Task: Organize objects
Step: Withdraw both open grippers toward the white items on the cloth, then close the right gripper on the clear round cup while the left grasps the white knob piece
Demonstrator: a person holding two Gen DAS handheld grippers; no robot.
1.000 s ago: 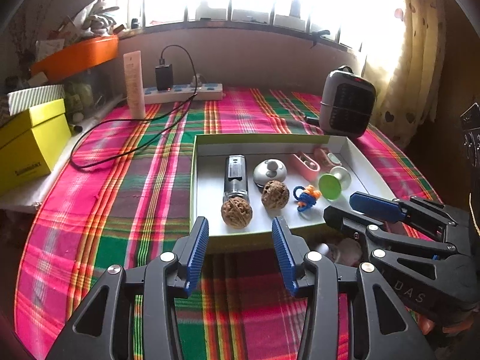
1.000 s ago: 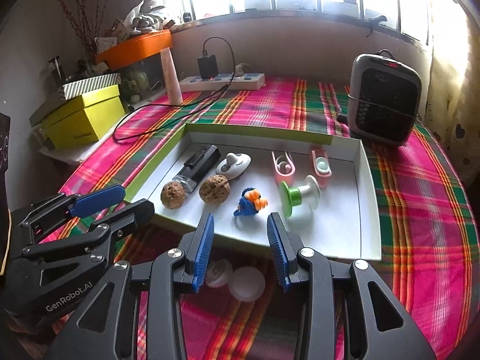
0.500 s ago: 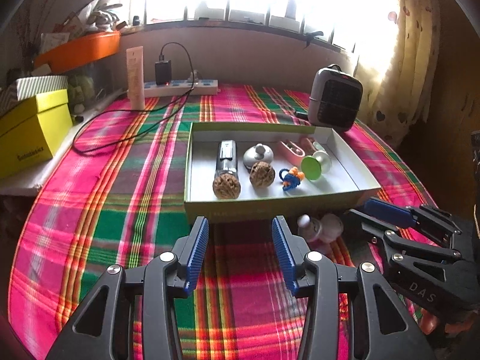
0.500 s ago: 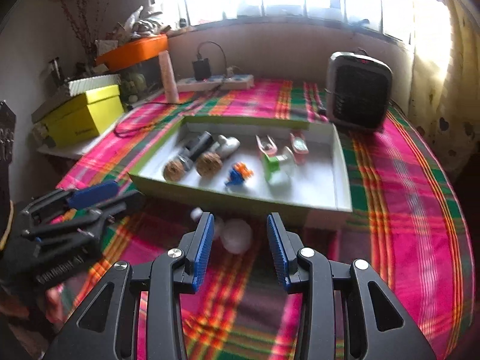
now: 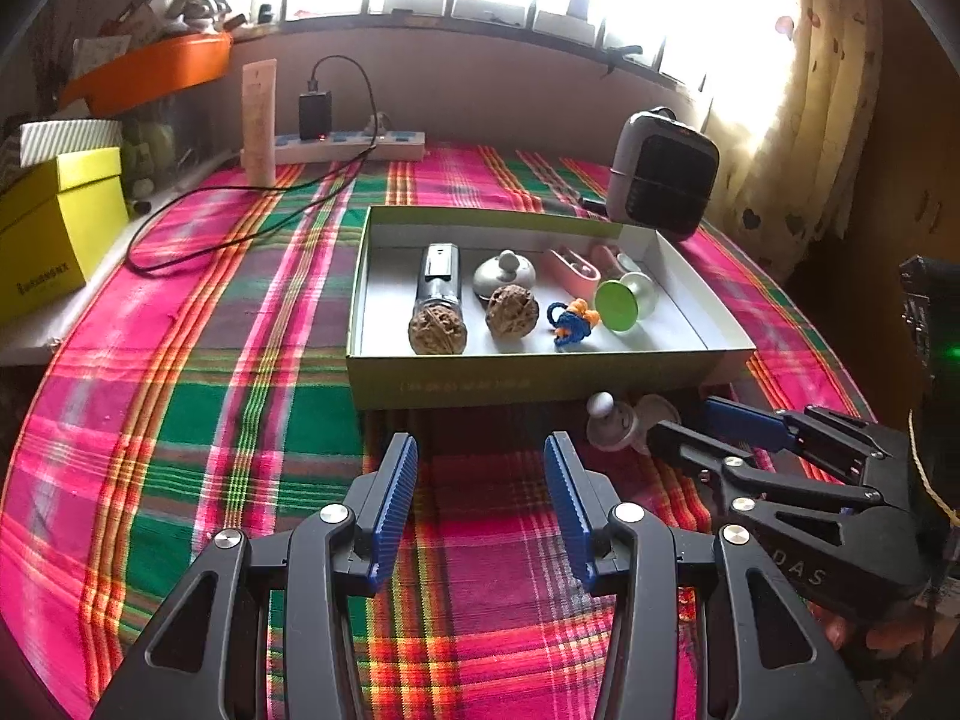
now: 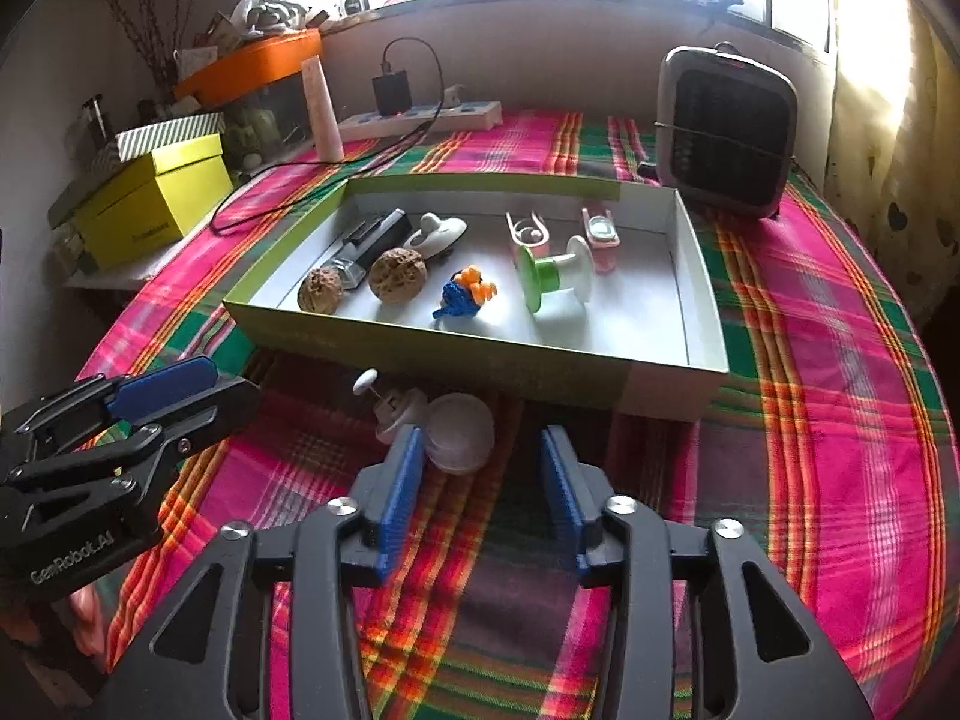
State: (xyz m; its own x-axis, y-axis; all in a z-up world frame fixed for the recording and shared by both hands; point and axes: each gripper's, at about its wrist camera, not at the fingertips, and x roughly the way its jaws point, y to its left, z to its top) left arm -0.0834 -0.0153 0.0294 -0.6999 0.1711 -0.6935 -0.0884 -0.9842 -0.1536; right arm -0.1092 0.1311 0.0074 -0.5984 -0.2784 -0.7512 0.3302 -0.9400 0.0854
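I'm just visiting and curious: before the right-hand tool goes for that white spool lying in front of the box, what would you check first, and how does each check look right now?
1. Right gripper open: ok, its jaws have just been opening, nothing pressed between them.
2. White spool lined up: not ok, it sits toward the left finger, just past the tips.
3. Left gripper out of the way: ok, open and empty, off to the side.
4. Free space in the box: ok, bare floor near the green spool.
5. Small knobbed piece clear of the white spool: cannot tell, they look touching.

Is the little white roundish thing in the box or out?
Out. The white thing lies on the tablecloth in front of the box.
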